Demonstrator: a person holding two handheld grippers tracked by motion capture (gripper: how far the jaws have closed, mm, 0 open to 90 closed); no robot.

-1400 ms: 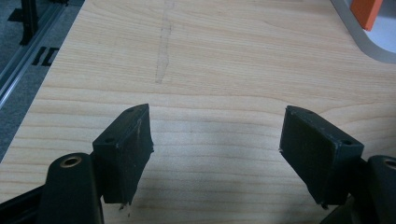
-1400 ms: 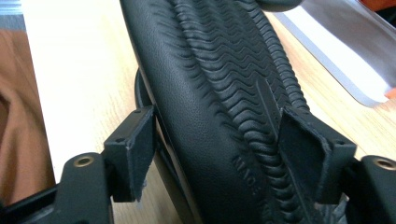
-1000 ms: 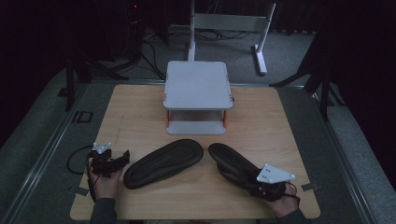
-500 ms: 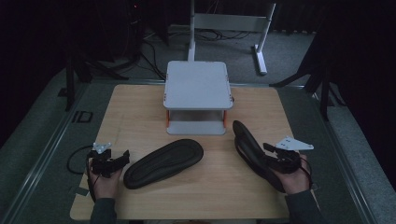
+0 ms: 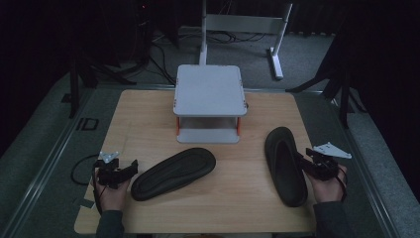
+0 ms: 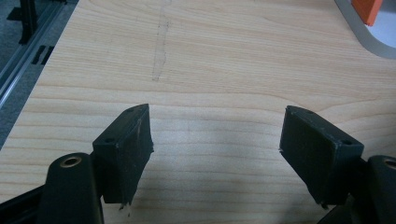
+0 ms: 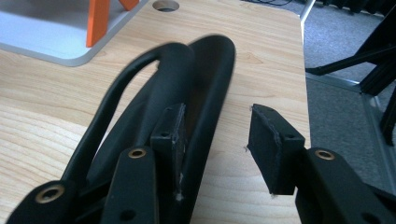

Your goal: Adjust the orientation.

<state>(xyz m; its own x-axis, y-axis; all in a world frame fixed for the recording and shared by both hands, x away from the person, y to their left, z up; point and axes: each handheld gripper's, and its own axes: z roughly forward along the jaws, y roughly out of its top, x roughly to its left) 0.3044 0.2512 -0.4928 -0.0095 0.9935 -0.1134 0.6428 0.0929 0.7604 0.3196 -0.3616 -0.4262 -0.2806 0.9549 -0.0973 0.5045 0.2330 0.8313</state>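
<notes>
The right tool (image 5: 306, 161) sits at the outer edge of a black rubber slipper with a broad strap (image 5: 285, 165); in the right gripper view its jaws have just been opening, and they stand apart with the slipper's rim (image 7: 205, 93) between them, one pad inside against the rim and the other clear of it, so nothing is clamped. This looks like the step of letting go after setting this slipper down lengthwise near the right edge of the pale wooden table (image 5: 148, 119). The left tool (image 5: 130, 167) rests wide apart and empty over bare wood, just beside the heel of the second black slipper lying sole up (image 5: 173, 172). Next, probably, a reach for that one, then both go toward the small grey two-tier shelf with orange legs (image 5: 209, 89).
</notes>
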